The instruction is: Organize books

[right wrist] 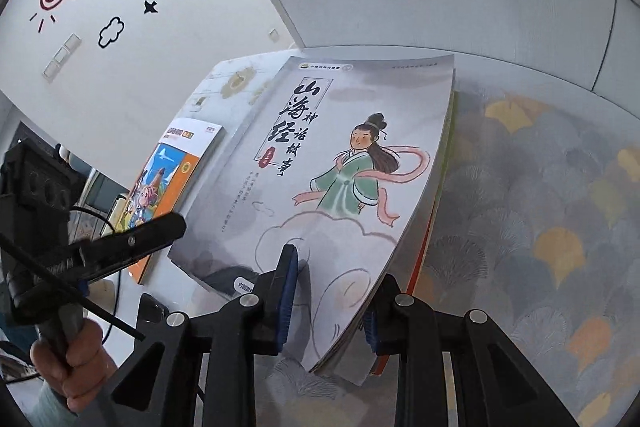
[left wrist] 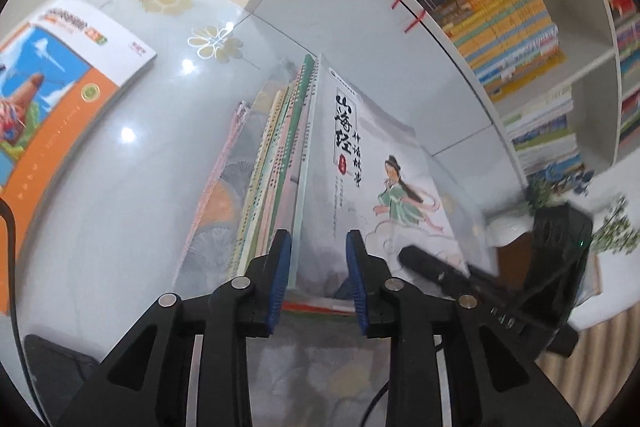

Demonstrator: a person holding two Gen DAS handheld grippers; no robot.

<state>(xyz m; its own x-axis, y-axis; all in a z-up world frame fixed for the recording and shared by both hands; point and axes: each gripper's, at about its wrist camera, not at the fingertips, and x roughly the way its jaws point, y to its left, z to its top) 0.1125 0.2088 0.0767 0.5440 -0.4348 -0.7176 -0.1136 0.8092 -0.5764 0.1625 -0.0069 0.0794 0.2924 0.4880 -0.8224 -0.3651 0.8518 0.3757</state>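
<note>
As you look along your left gripper (left wrist: 316, 263), its blue pads (left wrist: 280, 267) stand apart with the near edge of a bundle of books (left wrist: 280, 163) between them — whether they press on it cannot be told. The bundle stands on edge on the glossy table (left wrist: 132, 163), spines up, with a grey-covered book (left wrist: 372, 171) showing a girl in green on its right face. An orange book (left wrist: 48, 95) lies flat well off to the left, and a filled bookshelf (left wrist: 508, 23) rises behind.

From the right wrist, your right gripper (right wrist: 330, 311) straddles the lower corner of the same grey-covered book (right wrist: 340, 179) and the volumes under it — jaws apart around them, grip unclear. The orange book (right wrist: 168, 187) lies beyond to the left, the left gripper (right wrist: 156, 233) reaching in beside it, held by your hand (right wrist: 68, 367).
</note>
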